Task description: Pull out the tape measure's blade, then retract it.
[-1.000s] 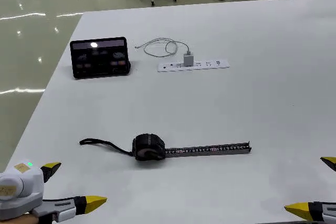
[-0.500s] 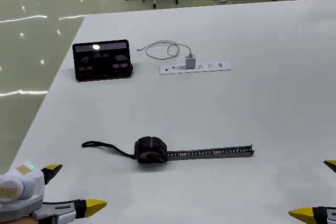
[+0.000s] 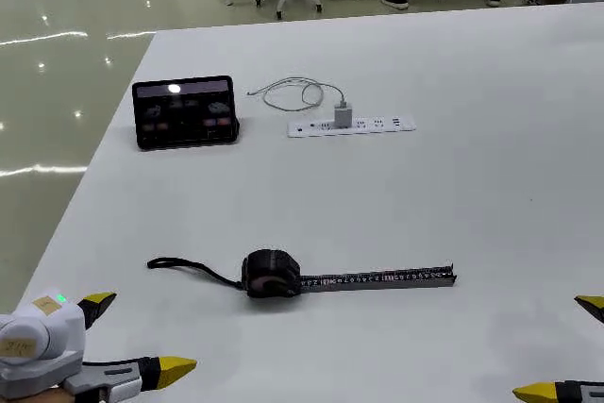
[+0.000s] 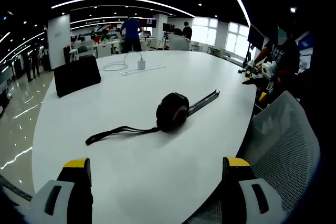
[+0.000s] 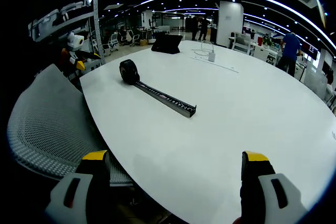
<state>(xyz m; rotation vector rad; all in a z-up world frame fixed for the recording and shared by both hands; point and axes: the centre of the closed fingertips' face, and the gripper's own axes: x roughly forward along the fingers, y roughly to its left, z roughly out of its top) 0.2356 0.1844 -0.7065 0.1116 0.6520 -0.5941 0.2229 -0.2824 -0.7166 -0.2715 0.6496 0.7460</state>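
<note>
Worktop (image 3: 425,186): plain white. Left gripper (image 3: 137,335) and right gripper (image 3: 562,347): fingers yellow at the tips, bodies grey-white. Tape measure (image 3: 272,274), ahead of the fingers: black case, black strap (image 3: 184,264); blade (image 3: 387,278) dark grey with fine pale graduations and small red marks. Farther beyond the fingers: black tablet (image 3: 184,112), white power strip (image 3: 349,125), pale grey cable (image 3: 293,92).
</note>
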